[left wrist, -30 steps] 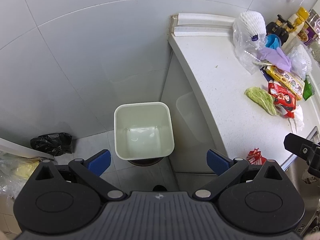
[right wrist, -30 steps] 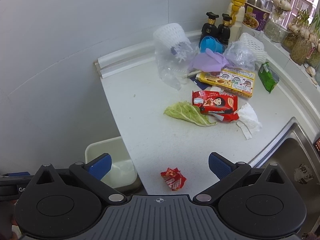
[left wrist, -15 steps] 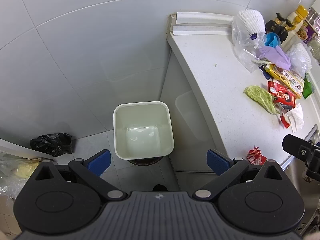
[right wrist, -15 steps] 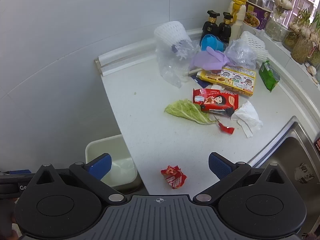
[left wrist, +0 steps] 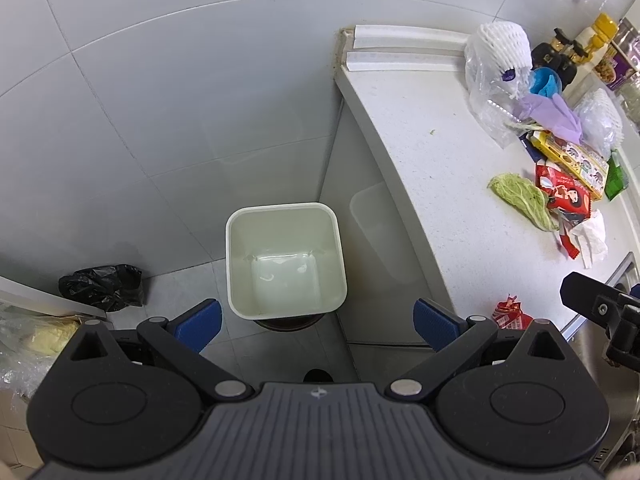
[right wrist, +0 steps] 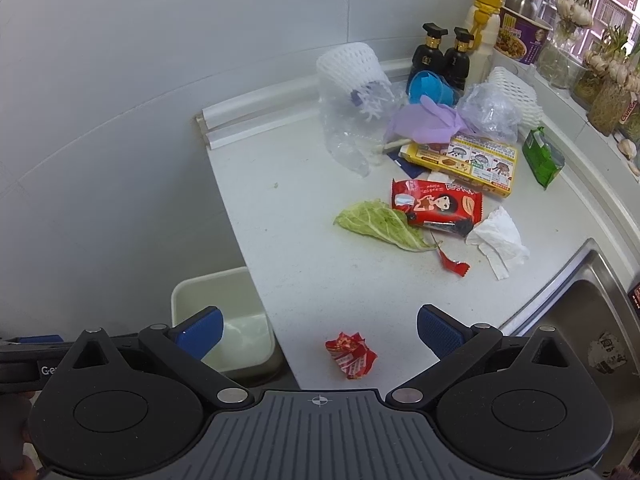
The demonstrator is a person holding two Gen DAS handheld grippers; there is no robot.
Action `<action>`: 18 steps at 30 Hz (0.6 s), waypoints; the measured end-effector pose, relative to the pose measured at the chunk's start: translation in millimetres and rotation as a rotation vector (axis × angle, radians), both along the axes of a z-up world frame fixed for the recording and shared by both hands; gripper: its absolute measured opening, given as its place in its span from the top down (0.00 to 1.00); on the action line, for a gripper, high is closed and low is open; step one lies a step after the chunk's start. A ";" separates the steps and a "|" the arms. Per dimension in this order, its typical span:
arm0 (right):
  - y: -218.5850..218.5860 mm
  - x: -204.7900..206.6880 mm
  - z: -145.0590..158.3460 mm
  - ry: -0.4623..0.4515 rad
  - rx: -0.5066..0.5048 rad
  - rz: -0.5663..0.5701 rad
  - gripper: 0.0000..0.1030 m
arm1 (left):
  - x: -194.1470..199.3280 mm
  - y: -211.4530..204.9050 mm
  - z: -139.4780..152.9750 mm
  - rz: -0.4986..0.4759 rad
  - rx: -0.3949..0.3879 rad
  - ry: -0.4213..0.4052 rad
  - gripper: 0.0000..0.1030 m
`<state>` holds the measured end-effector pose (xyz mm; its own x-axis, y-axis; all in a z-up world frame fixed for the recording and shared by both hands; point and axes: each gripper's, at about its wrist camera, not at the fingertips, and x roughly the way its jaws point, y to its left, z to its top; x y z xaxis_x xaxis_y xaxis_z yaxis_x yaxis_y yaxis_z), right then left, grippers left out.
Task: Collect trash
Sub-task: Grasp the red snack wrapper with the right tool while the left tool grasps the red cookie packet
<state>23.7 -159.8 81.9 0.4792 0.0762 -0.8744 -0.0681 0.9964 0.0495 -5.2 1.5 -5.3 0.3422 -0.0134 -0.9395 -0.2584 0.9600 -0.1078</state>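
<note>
Both grippers are empty, so the task seems to be at its beginning: nothing is picked up yet and the white bin (left wrist: 285, 264) on the floor has nothing in it, as far as the left wrist view shows. The left gripper (left wrist: 316, 316) hangs above this bin with its blue pads spread wide and nothing between them. The right gripper (right wrist: 318, 330) is also spread wide and empty, and it hovers over the near edge of the white counter (right wrist: 280, 208). Just in front of it, between the lines of its two fingers, lies a crumpled red wrapper (right wrist: 351, 354), apart from the rest of the trash. Farther back on the counter are a cabbage leaf (right wrist: 378, 224), a red snack packet (right wrist: 438, 208) touching it, a small red scrap (right wrist: 452, 266), a white tissue (right wrist: 500, 246), a yellow box (right wrist: 466, 162), a green packet (right wrist: 544, 156) and clear plastic with foam nets near the bottles. I judge that the crumpled wrapper is the natural first target. The next move calls for lowering the right gripper until the pads stand on both sides of the wrapper, then closing on it gently, because it is light and can slide on the smooth counter or slip off the edge. After this it must be carried left to the bin, which stands below the counter's end.
</note>
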 end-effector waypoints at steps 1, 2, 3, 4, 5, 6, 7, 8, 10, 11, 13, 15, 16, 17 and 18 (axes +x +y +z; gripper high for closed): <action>0.0 0.1 -0.2 0.001 0.000 -0.002 0.00 | 0.1 -0.1 0.0 -0.001 0.000 0.000 0.01; -0.4 0.0 -0.2 0.001 0.000 -0.003 0.00 | 0.2 -0.3 0.1 -0.002 0.000 0.000 0.01; -0.5 0.0 0.0 0.001 0.000 -0.003 0.00 | 0.2 -0.4 0.1 -0.003 0.000 0.000 0.01; -0.8 0.0 0.0 0.001 0.001 -0.004 0.00 | 0.2 -0.3 0.1 -0.005 0.000 0.000 0.01; -0.9 0.0 -0.1 0.001 0.002 -0.005 0.00 | 0.3 -0.5 0.1 -0.006 0.000 0.000 0.01; -1.4 0.3 -0.2 0.001 0.002 -0.007 0.00 | 0.4 -0.5 0.0 -0.006 0.000 0.000 0.01; -1.4 0.4 -0.4 0.002 0.002 -0.009 0.00 | 0.3 -0.7 -0.1 -0.007 -0.001 0.000 0.01; -1.7 0.6 -0.7 0.002 0.002 -0.011 0.00 | 0.4 -0.5 -0.2 -0.007 -0.002 0.000 0.01; -3.2 0.8 -1.6 0.002 -0.001 -0.017 0.00 | 0.4 -1.1 1.1 -0.010 0.002 -0.013 0.01; -5.1 0.6 -1.6 -0.002 -0.002 -0.023 0.00 | 1.3 -2.1 2.6 -0.016 0.005 -0.029 0.01; -10.7 -0.7 -0.4 -0.027 0.000 -0.037 0.00 | 3.1 -5.0 6.7 -0.037 0.015 -0.071 0.01; -21.0 -3.0 1.4 -0.068 0.018 -0.047 0.00 | 6.0 -10.9 10.0 -0.074 0.028 -0.115 0.01; -27.8 -4.5 2.4 -0.093 0.028 -0.058 0.00 | 8.1 -15.1 10.4 -0.103 0.034 -0.133 0.01; -34.3 -6.5 3.1 -0.118 0.033 -0.068 0.00 | 10.6 -19.7 9.8 -0.136 0.039 -0.149 0.01; -41.9 -9.0 3.9 -0.150 0.037 -0.076 0.00 | 12.7 -25.1 8.6 -0.172 0.044 -0.167 0.01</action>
<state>14.6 -201.7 85.8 0.6094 0.0652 -0.7902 -0.0016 0.9967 0.0810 7.4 -23.6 3.3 0.4894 -0.0449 -0.8709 -0.0727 0.9931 -0.0921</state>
